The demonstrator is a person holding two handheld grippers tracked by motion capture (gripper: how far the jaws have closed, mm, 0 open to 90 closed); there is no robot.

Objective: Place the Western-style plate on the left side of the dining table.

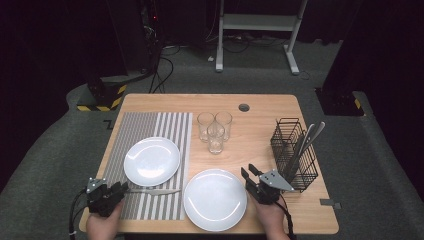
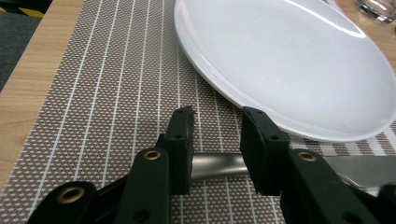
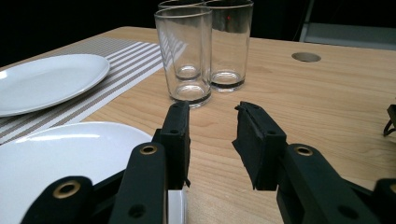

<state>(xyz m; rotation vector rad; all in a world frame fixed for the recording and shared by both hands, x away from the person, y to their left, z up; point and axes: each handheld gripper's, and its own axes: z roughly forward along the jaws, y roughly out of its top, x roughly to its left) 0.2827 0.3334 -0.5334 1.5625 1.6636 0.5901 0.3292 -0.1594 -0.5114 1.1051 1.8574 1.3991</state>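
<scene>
While I hold both: my fingers spread
Left gripper (image 2: pixel 217 126): jaws astride smooth steel knife (image 2: pixel 224 165)
Mat (image 2: pixel 116 93): woven, white-striped
Right gripper (image 3: pixel 212 123): jaws holding nothing
Plates (image 3: pixel 51 79): glossy round white

Dark room – grey carpet (image 1: pixel 60 150), white desk frame (image 1: pixel 257 22).

No legible text or labels

Two white plates (image 1: pixel 151 161) (image 1: pixel 215 199), three clear glasses (image 1: pixel 215 138) (image 1: pixel 205 126) (image 1: pixel 223 124), one striped placemat (image 1: pixel 150 122), one knife (image 1: pixel 154 191), one black wire caddy (image 1: pixel 294 154) and two grippers (image 1: pixel 123 187) (image 1: pixel 249 172) are being counted on one wooden table (image 1: pixel 260 125), with the utensils in the caddy being too bunched to be numbered.
</scene>
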